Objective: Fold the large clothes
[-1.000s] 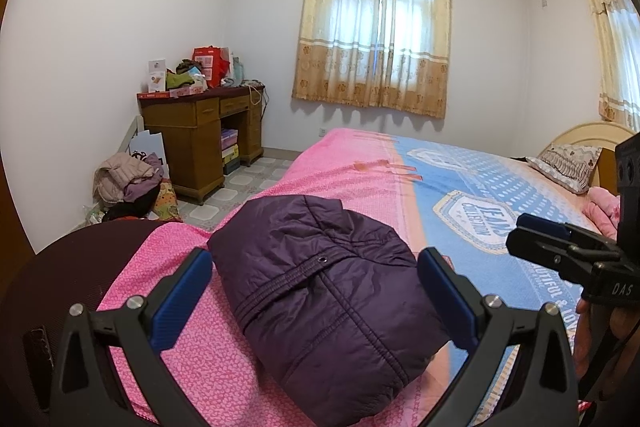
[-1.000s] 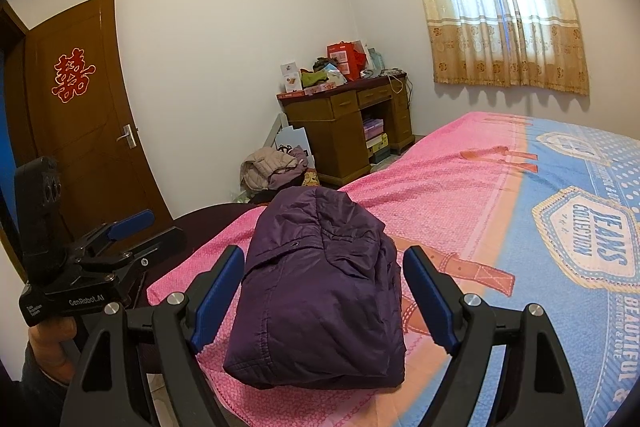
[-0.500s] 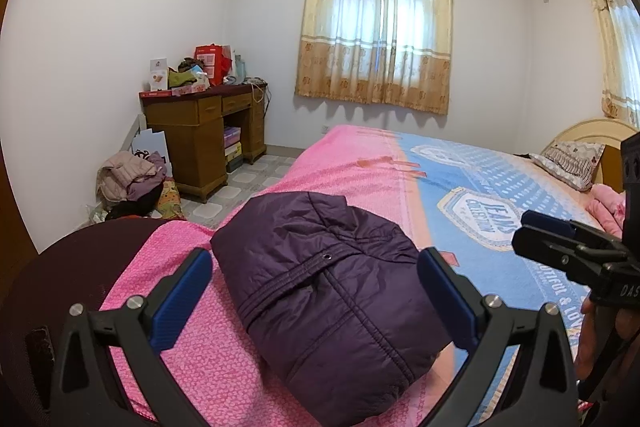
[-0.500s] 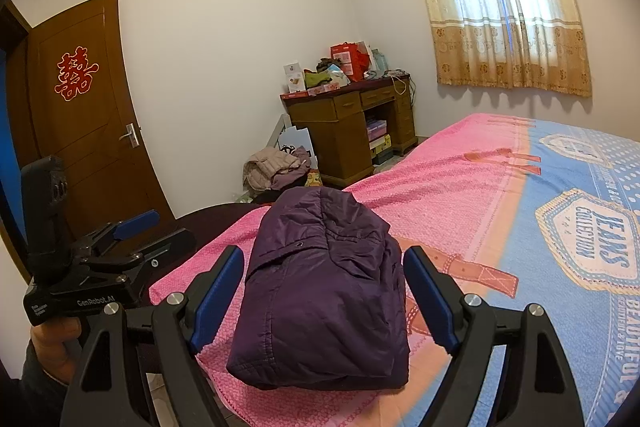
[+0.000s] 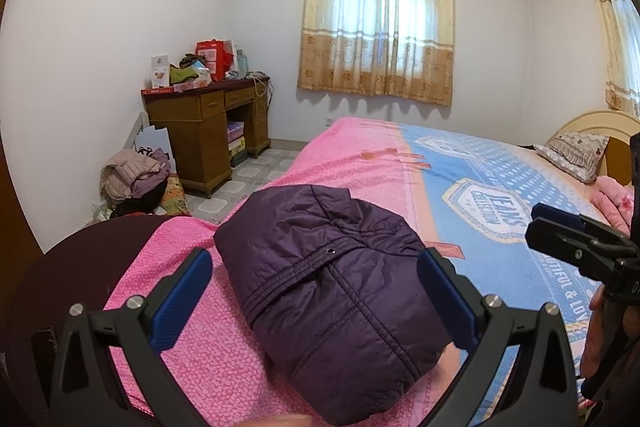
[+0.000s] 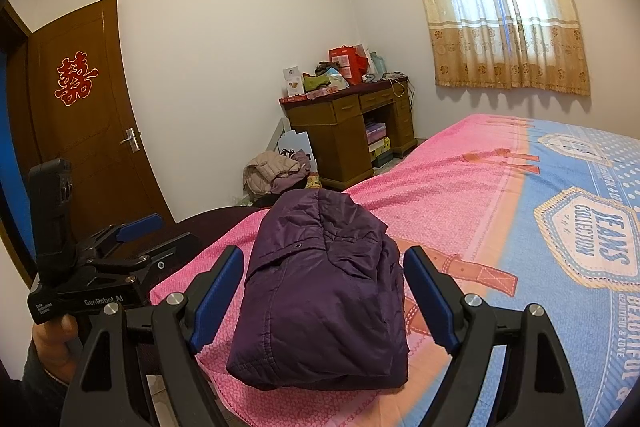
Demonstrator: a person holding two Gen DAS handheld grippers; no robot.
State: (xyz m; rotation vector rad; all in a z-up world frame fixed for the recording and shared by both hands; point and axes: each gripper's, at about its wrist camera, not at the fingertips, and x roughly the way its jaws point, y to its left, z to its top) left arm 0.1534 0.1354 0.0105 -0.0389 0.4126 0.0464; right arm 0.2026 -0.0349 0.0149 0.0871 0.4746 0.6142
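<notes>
**Jacket folded into a bundle; both claws held clear**

The left claw (image 5: 314, 301) is seen spread wide, with nothing gripped between its blue pads (image 5: 182, 293); it is held above the near edge of the bed, apart from the fabric. The right claw (image 6: 324, 297) is likewise held wide open and empty, its pads framing the garment without touching it. In each wrist view the other claw is visible at the frame edge, raised off the bed.

Between and beyond the pads, the purple padded jacket (image 5: 334, 283) is found lying on the pink part of the bedspread (image 6: 448, 195), near the foot corner of the bed. It is gathered into a compact, rounded bundle, with layers stacked at its near edge and no sleeve left trailing.

The folding of this garment is judged to be essentially complete. What may be left is a little squaring of the bundle. A heap of clothes (image 6: 276, 173) is seen on the floor beside the table (image 6: 344, 131); whether these are meant to be folded cannot be told.
</notes>
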